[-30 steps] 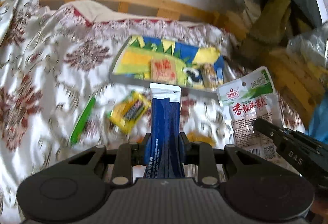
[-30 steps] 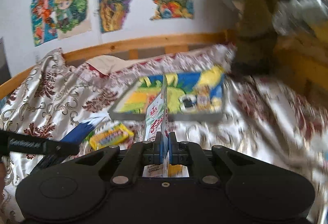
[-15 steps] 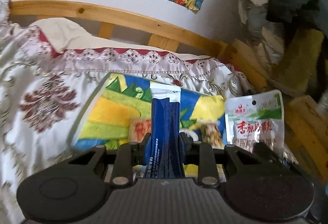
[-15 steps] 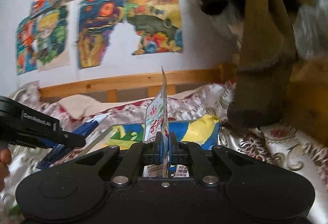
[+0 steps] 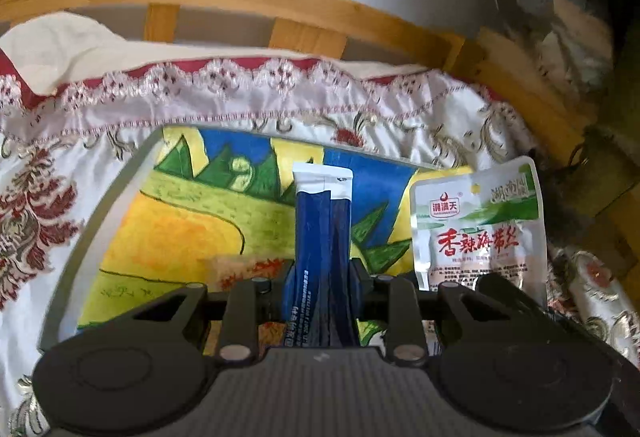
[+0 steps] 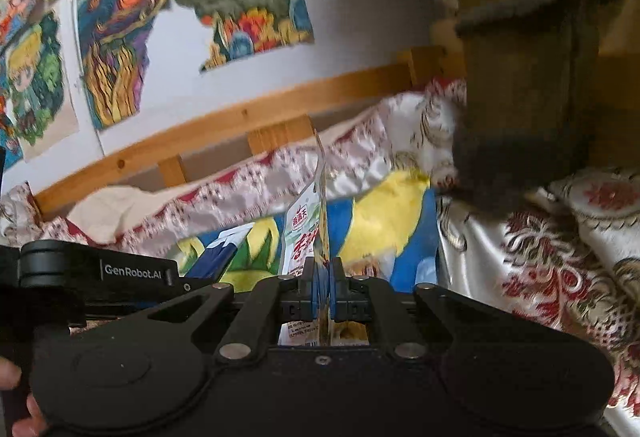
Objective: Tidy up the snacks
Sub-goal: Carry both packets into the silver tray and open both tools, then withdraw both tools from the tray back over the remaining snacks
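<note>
A: Left gripper [image 5: 322, 277] is clamped on the blue stick pack [image 5: 322, 233]; right gripper [image 6: 322, 279] pinches the white pouch [image 6: 304, 233].

B: Both hang above the painted tray [image 5: 172, 221]. Lower them flat beyond the orange packet [image 5: 244, 269], apart, then release.

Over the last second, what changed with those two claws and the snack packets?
Both claws carried their packets forward, away from the loose snacks on the bedspread and over the colourful tray. The left claw kept its grip on the blue packet; the right claw kept pinching the white seaweed packet. Nothing was let go. The tray stayed put.
</note>
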`<action>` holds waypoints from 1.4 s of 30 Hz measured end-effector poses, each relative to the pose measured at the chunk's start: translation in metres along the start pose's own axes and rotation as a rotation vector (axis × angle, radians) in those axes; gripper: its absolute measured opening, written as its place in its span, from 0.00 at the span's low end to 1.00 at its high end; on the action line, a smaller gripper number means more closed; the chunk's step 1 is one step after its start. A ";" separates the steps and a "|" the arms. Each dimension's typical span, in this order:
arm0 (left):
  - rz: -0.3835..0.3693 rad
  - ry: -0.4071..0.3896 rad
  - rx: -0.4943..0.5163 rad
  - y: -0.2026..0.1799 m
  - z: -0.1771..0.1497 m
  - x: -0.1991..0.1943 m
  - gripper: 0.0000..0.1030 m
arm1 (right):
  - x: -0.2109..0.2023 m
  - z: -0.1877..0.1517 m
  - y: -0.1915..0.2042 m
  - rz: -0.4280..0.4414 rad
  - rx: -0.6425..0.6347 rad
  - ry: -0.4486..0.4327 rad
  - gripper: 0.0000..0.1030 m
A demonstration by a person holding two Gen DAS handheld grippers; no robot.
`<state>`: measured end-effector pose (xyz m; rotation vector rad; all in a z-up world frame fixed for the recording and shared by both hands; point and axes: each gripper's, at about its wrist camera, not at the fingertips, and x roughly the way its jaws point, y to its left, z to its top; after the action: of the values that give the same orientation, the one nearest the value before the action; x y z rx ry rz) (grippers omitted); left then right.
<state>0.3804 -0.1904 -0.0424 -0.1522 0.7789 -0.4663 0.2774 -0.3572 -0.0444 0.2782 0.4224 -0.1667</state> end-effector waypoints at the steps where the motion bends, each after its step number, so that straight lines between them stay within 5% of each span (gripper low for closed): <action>1: 0.007 0.007 0.005 0.000 -0.002 0.003 0.28 | 0.002 -0.001 0.000 -0.008 -0.007 0.014 0.05; 9: 0.060 0.033 0.041 -0.005 -0.009 0.017 0.31 | 0.007 -0.005 -0.006 -0.028 0.006 0.057 0.07; 13: 0.056 0.016 0.026 -0.004 -0.008 0.018 0.36 | 0.004 -0.006 -0.008 -0.045 -0.007 0.045 0.22; 19: 0.081 -0.010 -0.030 0.004 -0.007 0.004 0.66 | -0.005 -0.004 -0.005 -0.060 -0.022 0.020 0.41; 27: 0.151 -0.154 -0.041 0.002 -0.015 -0.068 0.96 | -0.067 0.008 -0.002 -0.070 -0.054 -0.071 0.82; 32: 0.191 -0.231 0.007 -0.006 -0.033 -0.130 1.00 | -0.131 0.011 0.001 -0.067 -0.079 -0.146 0.96; 42: 0.254 -0.262 0.015 0.001 -0.101 -0.244 1.00 | -0.258 -0.027 0.024 -0.034 -0.069 -0.194 0.99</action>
<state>0.1595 -0.0737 0.0425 -0.0963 0.5282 -0.2051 0.0405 -0.3005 0.0468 0.1854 0.2401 -0.2103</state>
